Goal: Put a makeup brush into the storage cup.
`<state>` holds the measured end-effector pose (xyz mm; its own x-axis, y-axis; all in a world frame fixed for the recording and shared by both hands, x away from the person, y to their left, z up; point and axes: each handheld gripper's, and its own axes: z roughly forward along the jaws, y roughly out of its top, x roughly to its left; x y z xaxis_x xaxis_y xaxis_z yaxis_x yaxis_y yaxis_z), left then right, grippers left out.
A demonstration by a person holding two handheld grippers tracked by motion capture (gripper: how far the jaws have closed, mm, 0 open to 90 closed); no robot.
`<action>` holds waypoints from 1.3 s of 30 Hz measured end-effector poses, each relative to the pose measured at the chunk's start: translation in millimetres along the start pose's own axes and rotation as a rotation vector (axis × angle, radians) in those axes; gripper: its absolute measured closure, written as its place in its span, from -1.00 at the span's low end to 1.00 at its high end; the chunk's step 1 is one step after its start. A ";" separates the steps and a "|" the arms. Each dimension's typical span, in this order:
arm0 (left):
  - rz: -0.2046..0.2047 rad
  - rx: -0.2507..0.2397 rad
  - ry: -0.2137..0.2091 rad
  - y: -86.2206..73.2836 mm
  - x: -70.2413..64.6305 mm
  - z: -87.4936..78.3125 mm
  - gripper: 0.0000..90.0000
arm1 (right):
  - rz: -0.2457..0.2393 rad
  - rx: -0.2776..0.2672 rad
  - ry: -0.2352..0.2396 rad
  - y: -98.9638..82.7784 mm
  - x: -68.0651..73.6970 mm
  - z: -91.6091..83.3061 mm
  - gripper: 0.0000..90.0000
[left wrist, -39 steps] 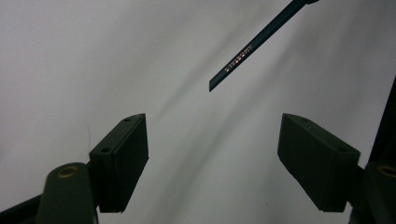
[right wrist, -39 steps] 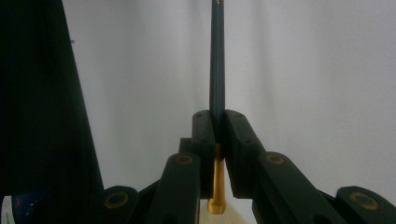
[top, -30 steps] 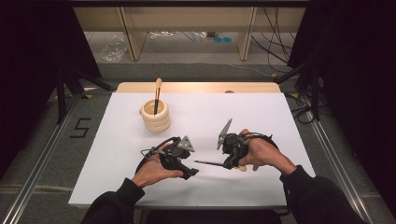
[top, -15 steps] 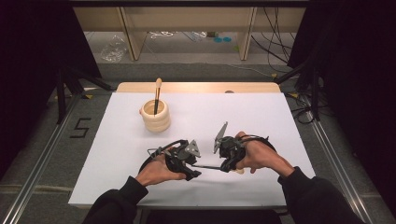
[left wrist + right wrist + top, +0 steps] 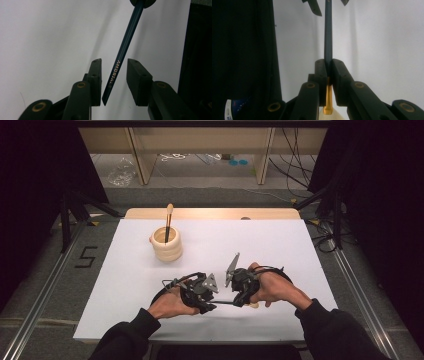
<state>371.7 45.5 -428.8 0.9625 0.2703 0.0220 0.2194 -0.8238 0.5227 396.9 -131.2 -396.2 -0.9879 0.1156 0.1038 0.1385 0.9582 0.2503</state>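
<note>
Lighting: bright overhead light on the white table (image 5: 300, 250); surroundings fall to near black. Shadows: soft, short, beneath the hands. Glare: none. Sharpness: high view slightly soft and grainy. Gripper views: jaws dark, near parts blurred; brush (image 5: 125, 47) handle lettering legible.

- I see a wooden table (image 5: 210, 213) under a white sheet (image 5: 280, 250) that covers nearly all of it.
- Beyond my left claw (image 5: 212, 306), well apart, a ribbed cream pot (image 5: 167, 246) stands on the sheet, a brush (image 5: 168, 220) upright inside.
</note>
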 end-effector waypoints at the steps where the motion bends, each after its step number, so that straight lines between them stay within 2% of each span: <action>1: 0.010 0.004 -0.004 0.2 -0.4 1.0 0.48 | 0.005 0.003 -0.002 0.6 1.2 0.3 0.85; 2: 0.003 0.003 0.019 0.1 -2.1 1.3 0.49 | 0.002 0.004 0.005 0.9 1.2 0.5 0.85; 3: 0.021 0.015 0.017 0.3 -2.2 1.6 0.51 | 0.019 0.011 0.015 1.5 2.2 -0.1 0.85; 4: 0.001 -0.002 0.021 0.2 -4.7 3.7 0.52 | 0.006 0.011 0.012 2.0 1.9 -0.1 0.85; 5: 0.042 0.026 0.016 0.8 -2.8 2.6 0.54 | 0.008 0.006 0.013 2.0 2.4 0.7 0.85; 6: -0.052 -0.058 0.010 0.3 -10.2 8.7 0.55 | 0.004 0.007 0.013 2.2 2.4 1.0 0.85; 7: -0.013 -0.027 0.012 0.7 -8.4 7.2 0.57 | 0.001 0.009 0.013 2.5 2.5 1.4 0.85; 8: -0.019 -0.032 0.012 0.9 -9.6 8.1 0.59 | -0.001 0.009 0.014 3.0 2.6 1.7 0.85; 9: 0.007 -0.011 0.015 1.3 -8.4 7.1 0.61 | -0.013 0.007 0.015 3.6 2.0 2.0 0.85; 10: 0.016 -0.006 0.023 1.4 -8.5 7.2 0.61 | -0.013 0.004 0.014 4.0 2.0 2.4 0.85; 12: 0.074 0.047 0.034 2.3 -5.4 4.0 0.63 | -0.005 0.002 0.013 4.6 2.5 3.3 0.85; 13: 0.082 0.046 0.039 2.0 -5.5 4.2 0.64 | -0.008 0.003 0.013 5.0 2.5 3.7 0.85; 14: 0.021 -0.011 0.027 1.2 -10.2 7.6 0.65 | -0.006 0.005 0.010 5.6 2.8 4.5 0.85; 17: 0.060 0.017 0.032 2.3 -10.1 5.9 0.68 | -0.040 0.001 0.009 6.8 1.3 5.8 0.85; 18: 0.070 0.025 0.032 2.7 -10.1 5.8 0.68 | -0.067 0.014 0.009 6.5 -0.5 5.4 0.85; 19: 0.078 0.034 0.039 3.0 -10.4 5.6 0.70 | -0.058 0.016 0.017 6.8 0.1 5.5 0.85; 20: 0.092 0.039 0.010 3.3 -9.9 6.4 0.71 | -0.013 0.006 0.023 7.8 2.9 6.3 0.85; 26: 0.126 0.050 0.003 3.7 -11.5 5.3 0.79 | -0.025 0.000 0.038 7.9 2.4 6.2 0.85; 27: 0.111 0.040 0.019 2.9 -13.1 4.6 0.79 | -0.012 0.010 0.039 7.7 3.4 5.1 0.85; 28: 0.110 0.034 0.015 2.7 -13.7 4.7 0.80 | -0.022 0.029 0.032 6.6 2.3 3.6 0.85; 30: 0.085 0.004 -0.008 1.6 -15.9 5.6 0.83 | -0.017 0.006 0.024 5.2 1.7 1.3 0.82; 34: 0.156 0.036 -0.015 3.5 -11.9 2.2 0.88 | 0.018 -0.065 0.034 0.3 0.4 -7.3 0.71; 35: 0.111 0.015 -0.008 2.5 -14.4 3.3 0.88 | 0.023 -0.070 0.034 -0.6 0.3 -9.0 0.69; 36: 0.084 0.003 0.011 1.8 -16.1 3.5 0.88 | 0.005 -0.081 0.028 -1.3 -0.6 -9.3 0.67; 37: 0.085 0.006 0.008 1.6 -16.2 4.0 0.88 | 0.007 -0.078 0.032 -2.3 -0.8 -9.7 0.65; 38: 0.147 0.050 0.011 2.8 -12.1 1.5 0.88 | 0.008 -0.083 0.018 -3.0 -0.9 -10.8 0.61; 39: 0.080 0.004 0.012 1.4 -15.9 4.3 0.88 | -0.010 -0.102 0.015 -3.4 -2.4 -11.0 0.57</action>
<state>357.4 37.9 -432.1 0.9750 0.2096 0.0732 0.1430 -0.8450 0.5153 399.5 -137.6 -386.7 -0.9881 0.1019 0.1153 0.1363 0.9274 0.3483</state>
